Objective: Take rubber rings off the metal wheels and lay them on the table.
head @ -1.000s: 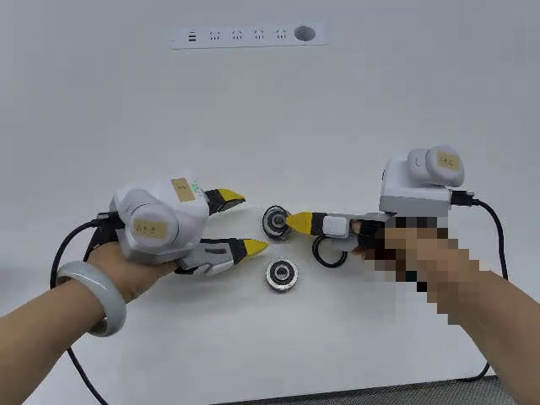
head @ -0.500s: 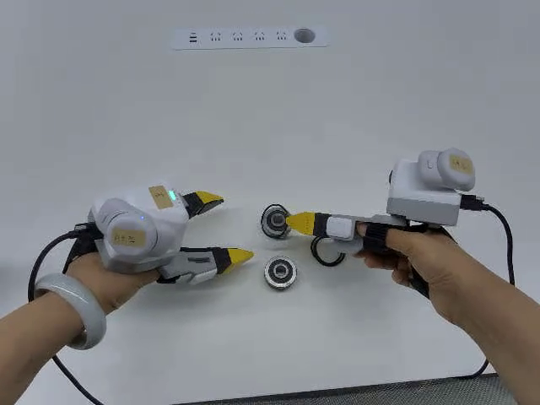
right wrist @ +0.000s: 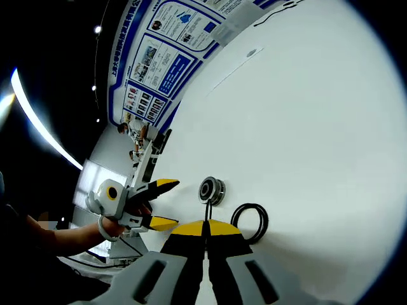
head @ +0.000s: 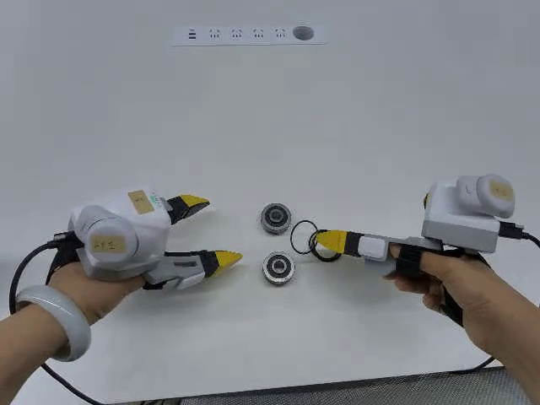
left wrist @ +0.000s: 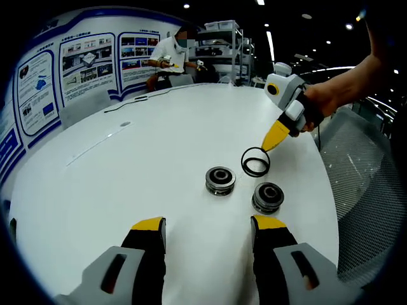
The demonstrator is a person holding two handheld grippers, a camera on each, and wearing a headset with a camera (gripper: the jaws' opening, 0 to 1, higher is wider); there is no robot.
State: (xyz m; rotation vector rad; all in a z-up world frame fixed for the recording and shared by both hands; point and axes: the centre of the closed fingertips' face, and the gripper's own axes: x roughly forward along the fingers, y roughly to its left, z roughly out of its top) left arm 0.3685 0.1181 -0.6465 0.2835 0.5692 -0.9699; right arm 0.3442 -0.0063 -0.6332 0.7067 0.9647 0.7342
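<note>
white table (head: 380, 110) under both your grippers. left gripper (head: 211, 229) is on your left side, jaws spread wide, nothing between them. in the left gripper view its yellow tips (left wrist: 210, 223) stand well apart over bare tabletop, with the wheels and rings ahead of them.

right gripper (head: 329, 241) comes in from your right, rolled on its side. its jaws are pressed together in the right gripper view (right wrist: 205, 223), just a thin dark line between them. cannot tell if anything thin is pinched in there.

two black rubber rings (head: 292, 237) lie on the table, overlapping each other, right of the wheels. the right gripper's yellow tip sits over the edge of the ring nearer it. left gripper view has the rings (left wrist: 243, 162) just under that tip (left wrist: 275, 136). right gripper view has a ring (right wrist: 252, 206) flat on the table just beside the closed jaws, and your left gripper (right wrist: 170, 203) open further off.

far wheel (head: 276, 218) (left wrist: 220, 180) and near wheel (head: 279, 267) (left wrist: 268, 196) lie flat between the two grippers, apart from each other. the far wheel is near the rings, not touching them.

power strip (head: 245, 35) is at the far edge of the table. pale bangle (head: 78, 325) is on your left wrist, and a black cable (head: 25, 253) trails from the left gripper.
</note>
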